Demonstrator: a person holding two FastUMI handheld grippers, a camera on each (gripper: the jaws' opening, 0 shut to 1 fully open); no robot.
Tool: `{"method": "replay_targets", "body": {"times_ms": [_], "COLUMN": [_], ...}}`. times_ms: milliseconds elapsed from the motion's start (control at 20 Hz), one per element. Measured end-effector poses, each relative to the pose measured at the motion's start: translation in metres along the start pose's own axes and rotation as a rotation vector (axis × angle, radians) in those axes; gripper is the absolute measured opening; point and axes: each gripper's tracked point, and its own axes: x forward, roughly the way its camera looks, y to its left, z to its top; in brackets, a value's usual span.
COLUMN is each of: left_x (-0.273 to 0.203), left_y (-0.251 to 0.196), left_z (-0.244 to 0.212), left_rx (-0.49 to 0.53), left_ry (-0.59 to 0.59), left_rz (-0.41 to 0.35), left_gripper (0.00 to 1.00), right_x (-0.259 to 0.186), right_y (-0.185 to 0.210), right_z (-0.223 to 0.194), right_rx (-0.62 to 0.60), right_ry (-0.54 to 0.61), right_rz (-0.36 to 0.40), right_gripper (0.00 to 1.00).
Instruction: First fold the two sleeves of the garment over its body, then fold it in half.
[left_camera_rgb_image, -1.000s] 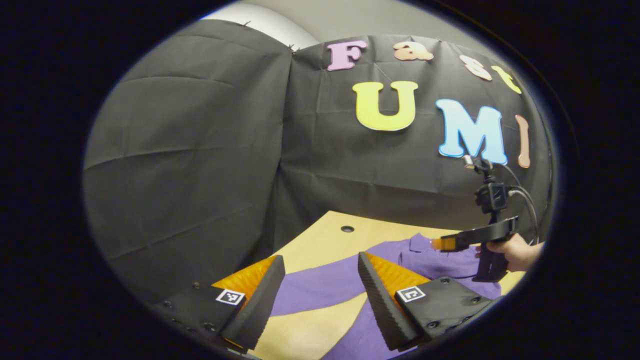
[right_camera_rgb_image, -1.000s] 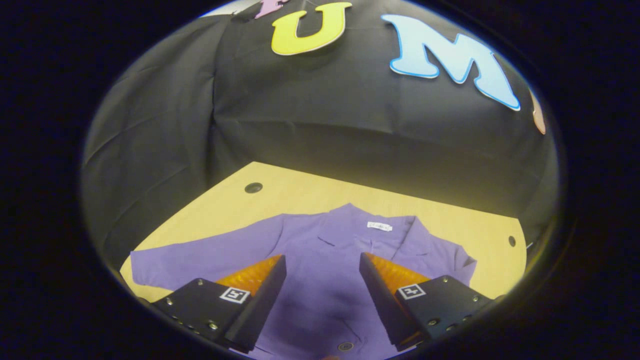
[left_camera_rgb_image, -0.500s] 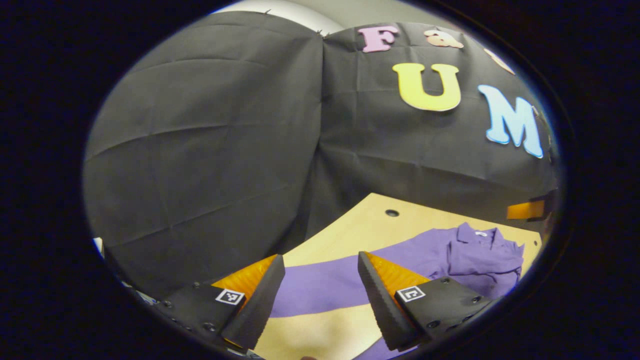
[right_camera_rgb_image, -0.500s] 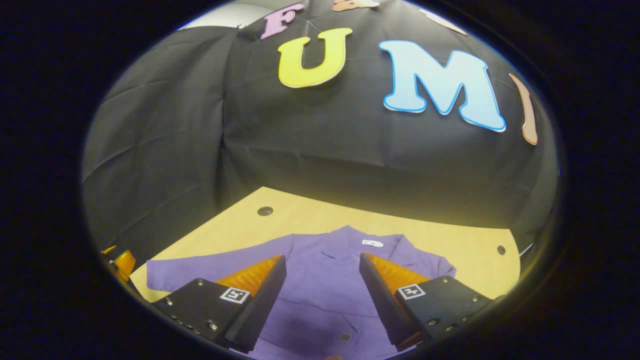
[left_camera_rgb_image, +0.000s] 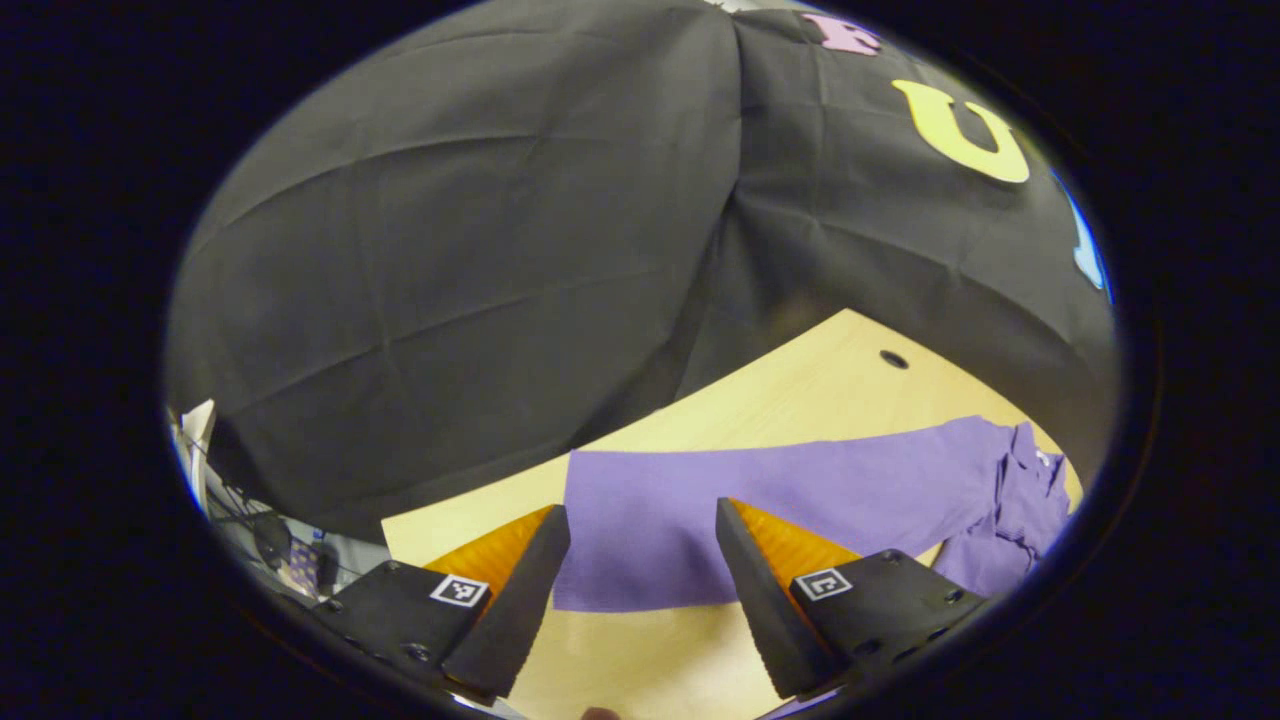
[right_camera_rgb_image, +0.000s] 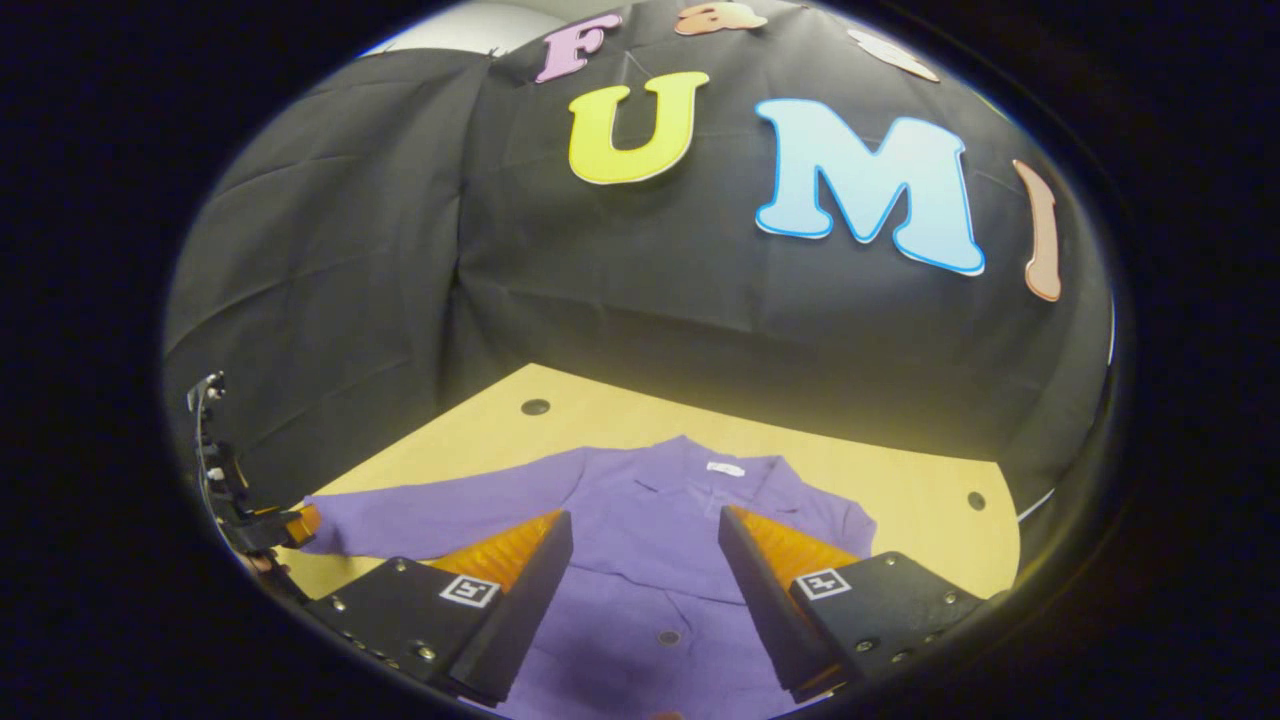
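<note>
A purple collared shirt (right_camera_rgb_image: 650, 510) lies flat on the light wooden table (right_camera_rgb_image: 900, 490), collar toward the booth wall, buttons down its front. One long sleeve (left_camera_rgb_image: 760, 495) stretches straight out to the side, its cuff end lying between my left gripper's fingers. My left gripper (left_camera_rgb_image: 640, 560) is open just above that cuff. My right gripper (right_camera_rgb_image: 645, 575) is open over the middle of the shirt's body, nothing between its fingers. In the right gripper view the left gripper (right_camera_rgb_image: 290, 525) shows far off at the sleeve's end. The other sleeve is bunched at the shirt's right side.
The black cloth wall rises right behind the table. Small round holes (right_camera_rgb_image: 535, 407) sit in the table near its back corners. Past the table's left corner, cables and clutter (left_camera_rgb_image: 270, 540) lie on the floor below.
My left gripper has swung left along the outstretched sleeve to its cuff end. My right gripper has drawn back slightly over the shirt's body; both stayed open.
</note>
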Motion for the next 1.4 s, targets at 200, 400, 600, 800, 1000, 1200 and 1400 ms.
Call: {"method": "replay_targets", "body": {"times_ms": [200,400,600,800,1000,1200,1400], "left_x": [0.012,0.021,0.02,0.022,0.027,0.029,0.028], "left_y": [0.012,0.012,0.004,0.0,-0.013,-0.018,-0.026], "left_z": [-0.012,-0.023,-0.024,-0.026,-0.025,-0.025,-0.019], "left_rx": [-0.031,-0.037,-0.022,0.075,0.06,0.075,0.012], "left_ry": [0.05,0.086,0.096,0.103,0.082,0.073,0.076], "left_rz": [0.023,0.016,0.009,0.003,-0.025,-0.062,-0.103], "left_gripper": [0.96,0.96,0.96,0.93,0.57,0.22,0.07], "right_x": [-0.001,-0.002,-0.004,-0.004,-0.008,-0.015,-0.022], "right_y": [0.008,0.017,0.022,0.028,0.027,0.016,-0.002], "right_z": [-0.01,-0.014,-0.016,-0.023,-0.028,-0.032,-0.036], "right_rx": [0.006,0.003,0.013,0.04,0.068,0.104,0.133], "right_ry": [0.03,0.04,0.05,0.065,0.069,0.071,0.067], "right_rz": [0.024,0.044,0.061,0.079,0.076,0.057,0.021], "right_gripper": [0.87,0.91,0.91,0.91,0.91,0.87,0.87]}}
